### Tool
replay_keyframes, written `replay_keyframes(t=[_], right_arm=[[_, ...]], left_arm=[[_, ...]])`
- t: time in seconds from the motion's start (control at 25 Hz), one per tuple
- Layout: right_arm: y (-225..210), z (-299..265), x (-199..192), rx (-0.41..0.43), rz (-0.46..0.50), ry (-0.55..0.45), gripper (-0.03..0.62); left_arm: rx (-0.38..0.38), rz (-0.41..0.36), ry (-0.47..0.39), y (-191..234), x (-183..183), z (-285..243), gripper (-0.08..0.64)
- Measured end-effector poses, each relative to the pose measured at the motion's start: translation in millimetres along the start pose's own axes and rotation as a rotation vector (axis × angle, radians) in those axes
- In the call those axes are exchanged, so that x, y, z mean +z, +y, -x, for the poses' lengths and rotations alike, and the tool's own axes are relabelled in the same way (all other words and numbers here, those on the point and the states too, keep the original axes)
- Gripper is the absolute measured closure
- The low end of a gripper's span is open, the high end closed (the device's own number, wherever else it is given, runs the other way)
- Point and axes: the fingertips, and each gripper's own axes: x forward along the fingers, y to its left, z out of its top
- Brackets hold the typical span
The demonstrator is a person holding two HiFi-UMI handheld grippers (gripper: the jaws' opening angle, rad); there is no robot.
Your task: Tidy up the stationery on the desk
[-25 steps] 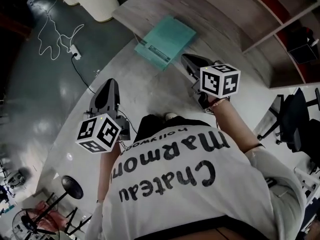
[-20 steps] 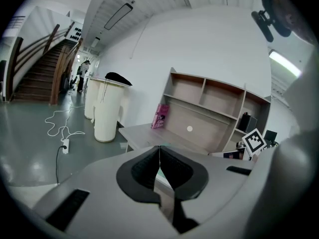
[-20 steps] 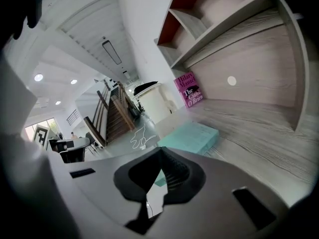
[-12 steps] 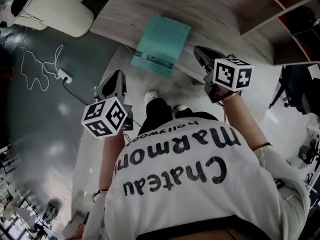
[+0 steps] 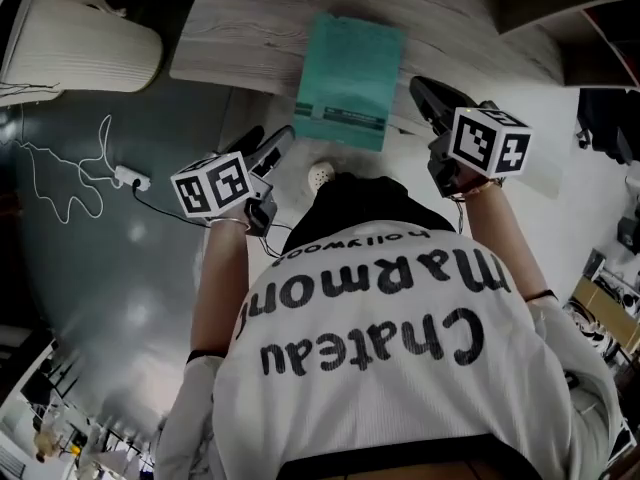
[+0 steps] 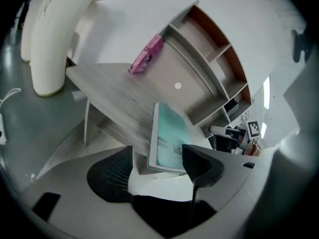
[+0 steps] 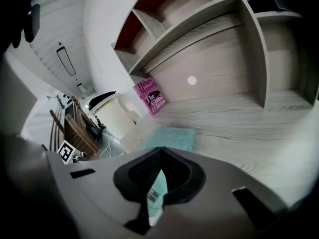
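A teal book point(image 5: 350, 68) lies flat on the grey wooden desk point(image 5: 230, 28), its near end hanging over the desk's front edge. My left gripper point(image 5: 278, 140) is open and empty, held in the air just left of and below that overhanging end. In the left gripper view the teal book point(image 6: 169, 133) shows beyond the open left gripper point(image 6: 157, 158). My right gripper point(image 5: 425, 88) hovers just right of the book, apart from it. Seen from the right gripper view, the right gripper point(image 7: 159, 153) is shut with nothing held, and the teal book point(image 7: 169, 138) lies ahead on the desk.
A pink book point(image 7: 149, 96) leans at the back of the desk under a shelf unit point(image 7: 199, 24). A cream rounded chair back point(image 5: 80, 38) stands left of the desk. A power strip with cable point(image 5: 130, 178) lies on the floor.
The view has swung so the desk and book sit more squarely ahead. My left gripper has risen and moved right toward the book's overhanging end. The right gripper stays beside the book.
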Motion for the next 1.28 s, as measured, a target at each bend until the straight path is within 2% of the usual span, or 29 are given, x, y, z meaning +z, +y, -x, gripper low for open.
replay_keyframes(t=[0.12, 0.2, 0.28, 0.44, 0.52, 0.92, 1.08, 1.28], right_arm=[[-3.6, 4.5, -3.7, -0.061, -0.012, -0.019, 0.578], [-7.0, 10.3, -7.5, -0.104, -0.016, -0.025, 0.578], [-12.2, 19.9, -11.8, -0.148, -0.029, -0.032, 0.578], [-23.8, 39.2, -15.3, -0.217, -0.065, -0.06, 0.578], [-27.6, 45.0, -15.7, -0.237, -0.078, -0.073, 0.578], [-37.2, 60.7, -17.8, -0.281, -0.112, -0.107, 0.578], [-36.8, 62.7, -15.9, -0.287, -0.115, -0.12, 0.578], [-38.4, 62.9, -14.0, -0.285, -0.121, -0.131, 0.578]], left_arm=[[-0.123, 0.056, 0.094, 2.3, -4.3, -22.3, 0.247], [-0.17, 0.095, 0.141, 3.8, -5.0, -33.8, 0.244], [-0.192, 0.104, 0.189, 3.9, -7.2, -45.3, 0.244], [-0.202, 0.05, 0.309, 1.4, -20.6, -67.2, 0.242], [-0.22, 0.058, 0.342, -0.7, -24.6, -75.5, 0.241], [-0.348, 0.133, 0.447, -23.6, -34.7, -95.7, 0.239], [-0.336, 0.123, 0.459, -22.3, -37.4, -97.7, 0.242], [-0.347, 0.135, 0.453, -26.6, -34.7, -95.7, 0.283]])
